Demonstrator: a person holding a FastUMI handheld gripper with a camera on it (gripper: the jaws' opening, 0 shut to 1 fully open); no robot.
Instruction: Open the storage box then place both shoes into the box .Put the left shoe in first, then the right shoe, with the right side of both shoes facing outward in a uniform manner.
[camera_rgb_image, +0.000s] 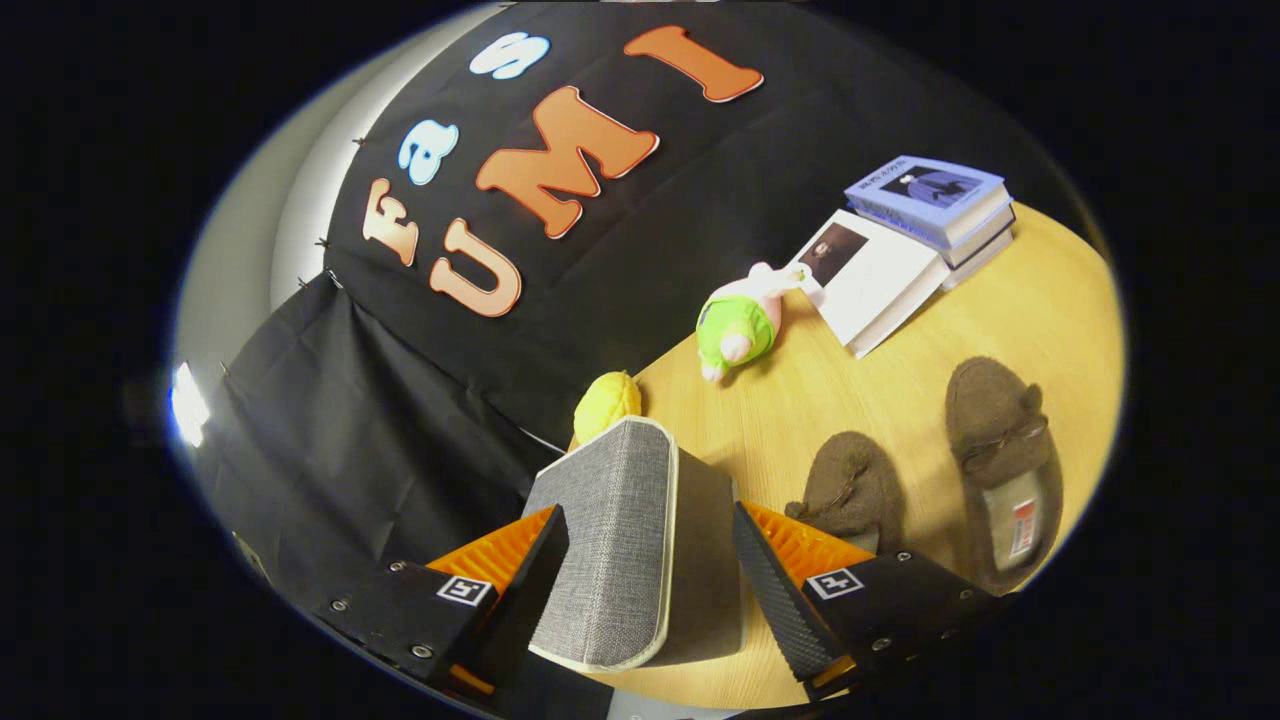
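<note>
— Two shoes (925, 470) wait on the table (1040, 310), beyond the storage box (625, 540)?
— Yes, both untouched. The gripper (650, 555) straddles the box's raised grey flap, fingers spread, not clearly pressing.
— So the flap comes first?
— Likely; it stands upright between the fingers.

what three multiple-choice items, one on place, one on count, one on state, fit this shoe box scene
1. Where is the grey storage box?
A. between the gripper fingers
B. on the books
C. beside the far slipper

2. How many brown slippers lie on the wooden table?
A. one
B. two
C. three

3. What state are the gripper's fingers in?
A. pressed on a slipper
B. closed together, holding nothing
C. spread, box lid between them

Answers: 1 A, the box sits in the gap between the fingers. 2 B, a pair lies beyond the fingers. 3 C, a gap shows on each side of the lid.
</note>
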